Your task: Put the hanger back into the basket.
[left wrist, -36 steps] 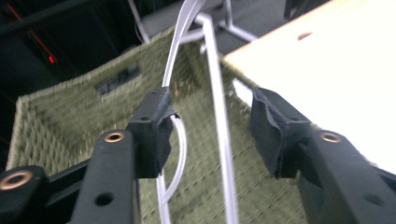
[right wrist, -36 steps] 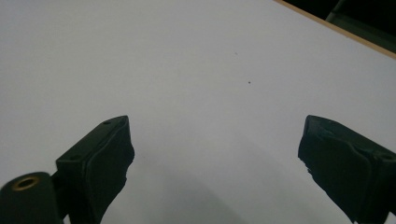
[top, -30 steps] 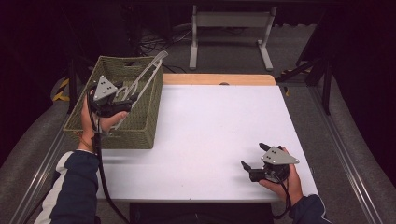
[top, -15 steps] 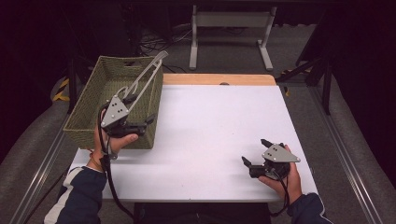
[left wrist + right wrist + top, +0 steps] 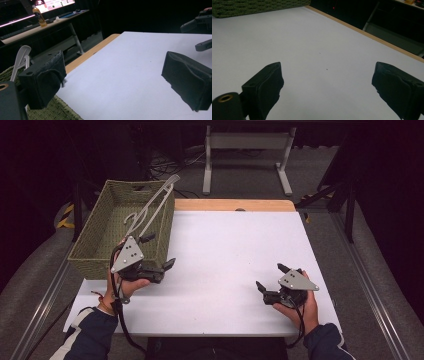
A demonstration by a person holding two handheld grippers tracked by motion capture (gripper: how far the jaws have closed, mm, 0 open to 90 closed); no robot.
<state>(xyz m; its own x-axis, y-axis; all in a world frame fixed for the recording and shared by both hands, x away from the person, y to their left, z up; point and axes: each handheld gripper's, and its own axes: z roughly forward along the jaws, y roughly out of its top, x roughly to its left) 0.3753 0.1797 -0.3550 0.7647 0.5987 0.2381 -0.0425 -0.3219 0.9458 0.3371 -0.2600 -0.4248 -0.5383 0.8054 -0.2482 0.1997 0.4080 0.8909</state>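
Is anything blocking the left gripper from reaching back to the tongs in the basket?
Nothing visible does. The left gripper, jaws open and empty, sits beside the basket; the tongs lean on its rim, exposed from above.

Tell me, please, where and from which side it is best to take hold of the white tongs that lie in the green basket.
Probably grip the tongs at the joined end, which sticks out above the far right corner of the basket. Come from above and the table side: that end is raised clear of the rim, while the two arms slope down inside the walls. The left gripper, jaws open, is nearest.
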